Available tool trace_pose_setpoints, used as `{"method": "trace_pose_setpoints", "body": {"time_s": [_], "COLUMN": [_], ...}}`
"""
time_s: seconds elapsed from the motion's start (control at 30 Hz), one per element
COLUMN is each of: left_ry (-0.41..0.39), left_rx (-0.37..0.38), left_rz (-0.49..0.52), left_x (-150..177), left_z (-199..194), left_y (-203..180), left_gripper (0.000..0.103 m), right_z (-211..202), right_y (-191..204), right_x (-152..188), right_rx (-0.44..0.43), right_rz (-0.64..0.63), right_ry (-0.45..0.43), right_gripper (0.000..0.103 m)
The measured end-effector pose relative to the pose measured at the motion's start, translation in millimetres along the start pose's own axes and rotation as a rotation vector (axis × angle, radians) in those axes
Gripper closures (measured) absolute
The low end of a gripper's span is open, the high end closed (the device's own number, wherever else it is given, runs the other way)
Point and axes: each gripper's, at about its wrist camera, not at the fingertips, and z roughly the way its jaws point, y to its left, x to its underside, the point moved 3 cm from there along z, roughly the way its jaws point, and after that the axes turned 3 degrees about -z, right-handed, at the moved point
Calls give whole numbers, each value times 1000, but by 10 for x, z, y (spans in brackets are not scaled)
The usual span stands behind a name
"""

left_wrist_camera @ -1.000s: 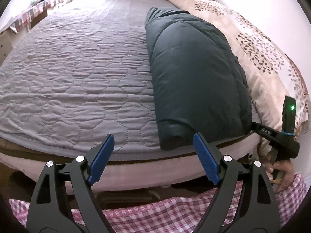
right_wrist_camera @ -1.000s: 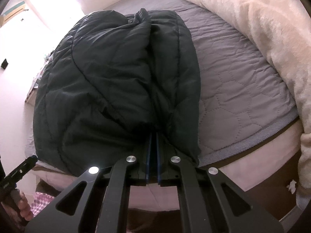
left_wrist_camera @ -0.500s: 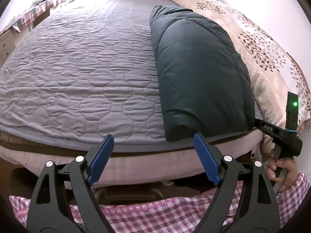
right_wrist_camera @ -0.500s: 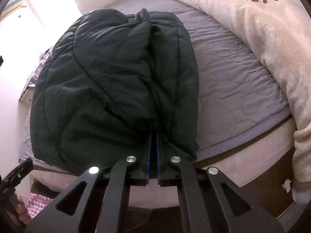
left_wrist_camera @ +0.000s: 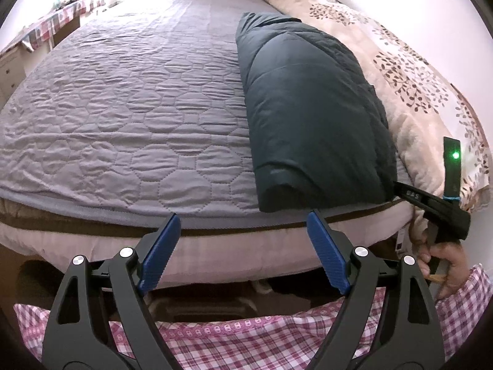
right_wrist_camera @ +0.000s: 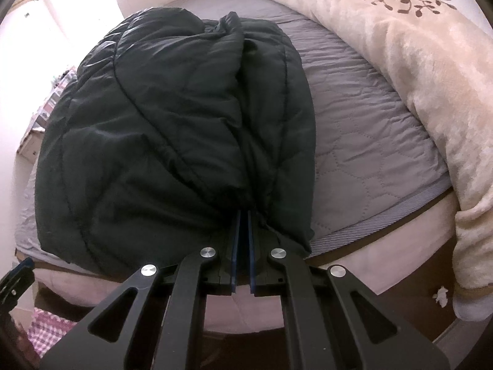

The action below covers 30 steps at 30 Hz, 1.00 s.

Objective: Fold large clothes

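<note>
Jacket [right_wrist_camera: 172, 141] folded on the bed [left_wrist_camera: 123, 108].
Right tongs [right_wrist_camera: 242, 215] clamp its near hem; left tongs [left_wrist_camera: 243, 231] gape empty, jacket ahead to their right.

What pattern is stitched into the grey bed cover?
Hexagons, quilted into the plain grey bed cover; the left wrist view shows them best.

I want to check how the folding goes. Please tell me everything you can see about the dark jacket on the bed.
The dark jacket is a dark green, puffy quilted garment with stitched seams and a slightly shiny fabric. It lies folded into a long thick bundle on the grey quilted bed cover, beside the cream leaf-patterned blanket, its near end at the mattress edge. The right hand-held gripper is shut on that near edge; the left hand-held gripper is open, apart from it.
</note>
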Motion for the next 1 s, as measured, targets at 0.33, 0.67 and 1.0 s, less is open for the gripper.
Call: {"method": "trace_pose_setpoints", "body": {"time_s": [0.33, 0.67, 1.0], "left_ry": [47, 37, 2], "left_rx": [25, 100, 150], "left_rz": [51, 75, 67], "left_x": [189, 240, 181], "left_z": [15, -74, -205], "left_y": [-86, 29, 293], "left_gripper": [20, 16, 9], "right_z": [-31, -42, 12], "right_y": [75, 60, 229], "right_x": [34, 0, -85], "right_rx": [49, 67, 227], "right_rz": [3, 72, 29], "right_ry": [-5, 4, 69], "right_gripper": [100, 99, 97]}}
